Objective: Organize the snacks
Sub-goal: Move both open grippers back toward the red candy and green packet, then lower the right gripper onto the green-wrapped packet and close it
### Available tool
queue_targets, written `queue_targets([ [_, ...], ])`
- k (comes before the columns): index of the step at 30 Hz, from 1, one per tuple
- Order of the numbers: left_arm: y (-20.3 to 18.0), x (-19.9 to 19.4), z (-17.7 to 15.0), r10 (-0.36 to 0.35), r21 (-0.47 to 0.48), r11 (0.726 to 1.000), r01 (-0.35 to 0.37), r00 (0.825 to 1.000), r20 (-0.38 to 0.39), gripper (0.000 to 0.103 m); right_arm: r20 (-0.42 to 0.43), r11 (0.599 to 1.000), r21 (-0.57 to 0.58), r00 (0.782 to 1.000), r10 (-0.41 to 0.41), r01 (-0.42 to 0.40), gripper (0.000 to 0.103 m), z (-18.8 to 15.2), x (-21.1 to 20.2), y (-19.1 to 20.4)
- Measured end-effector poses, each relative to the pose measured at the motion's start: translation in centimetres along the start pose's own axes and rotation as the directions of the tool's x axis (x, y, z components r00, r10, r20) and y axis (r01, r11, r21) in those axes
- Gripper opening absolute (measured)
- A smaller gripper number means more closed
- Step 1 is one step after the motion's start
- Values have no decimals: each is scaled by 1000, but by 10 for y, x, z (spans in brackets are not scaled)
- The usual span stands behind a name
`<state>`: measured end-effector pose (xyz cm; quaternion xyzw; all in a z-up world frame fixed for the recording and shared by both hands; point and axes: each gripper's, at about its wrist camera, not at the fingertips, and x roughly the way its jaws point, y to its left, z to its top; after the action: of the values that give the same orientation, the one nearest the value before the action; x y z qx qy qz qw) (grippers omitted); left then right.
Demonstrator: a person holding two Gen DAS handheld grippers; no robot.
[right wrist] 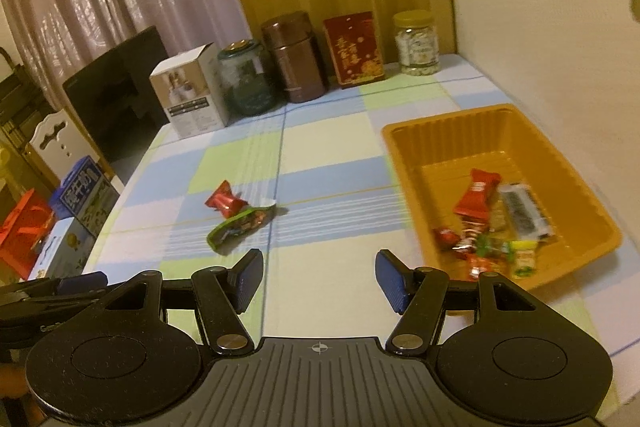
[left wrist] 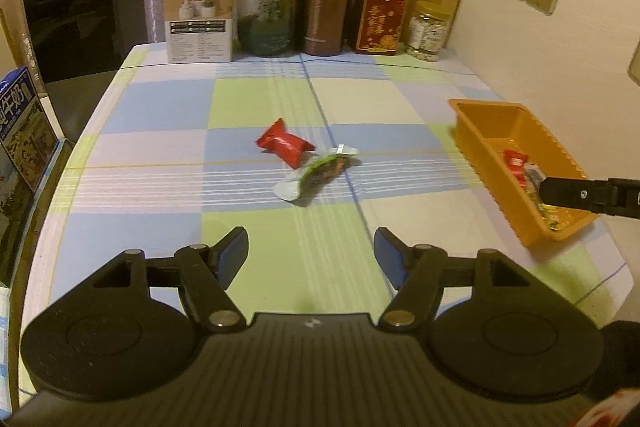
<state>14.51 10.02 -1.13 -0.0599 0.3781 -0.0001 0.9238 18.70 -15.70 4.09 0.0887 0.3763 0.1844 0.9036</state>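
The left claw (left wrist: pixel 311 247) is held released above the checked cloth of the counter (left wrist: pixel 168 107), with a wide gap between its two fingers and nothing inside. The right claw (right wrist: pixel 319 269) is also released and empty, just beside the near corner of the orange tray (right wrist: pixel 404 163). Two snacks are left on the middle of the counter: a red candy (left wrist: pixel 285 143) and a green packet (left wrist: pixel 320 173), which lie touching each other, the red one behind. No object is placed between them and the left claw. Several wrapped snacks (right wrist: pixel 492 223) are seen inside the tray, mostly at its near end. At the far edge of the counter a row of things is set against the wall: a white box (left wrist: pixel 200 13), a green glass jar (left wrist: pixel 269 15), a brown canister (left wrist: pixel 325 9), a red box (left wrist: pixel 382 21) and a small clear jar (left wrist: pixel 428 31). A dark screen (left wrist: pixel 82 3) is seen at the left, beyond the counter, and a blue carton (left wrist: pixel 22 131) lower on that side.
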Motion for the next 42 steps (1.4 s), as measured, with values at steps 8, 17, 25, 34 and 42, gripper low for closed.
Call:
queue_targets([
  [8, 33, 35, 9, 37, 21, 999, -37, 999, -11, 66, -28, 1000, -3, 999, 28, -29, 62, 3, 55, 21],
  [17, 65, 81, 9, 73, 44, 996, -71, 997, -35, 66, -72, 996, 38, 994, 85, -82, 62, 6, 126, 37],
  [25, 91, 105, 22, 93, 12, 996, -93, 995, -28, 66, -107, 990, 78, 986, 127, -119, 62, 13, 181, 55],
  [34, 108, 127, 40, 48, -52, 997, -50, 998, -28, 66, -133, 992, 93, 986, 95, -83, 60, 18, 235, 74],
  [42, 112, 132, 41, 62, -55, 996, -64, 997, -37, 68, -131, 1000, -11, 991, -18, 17, 53, 12, 259, 94],
])
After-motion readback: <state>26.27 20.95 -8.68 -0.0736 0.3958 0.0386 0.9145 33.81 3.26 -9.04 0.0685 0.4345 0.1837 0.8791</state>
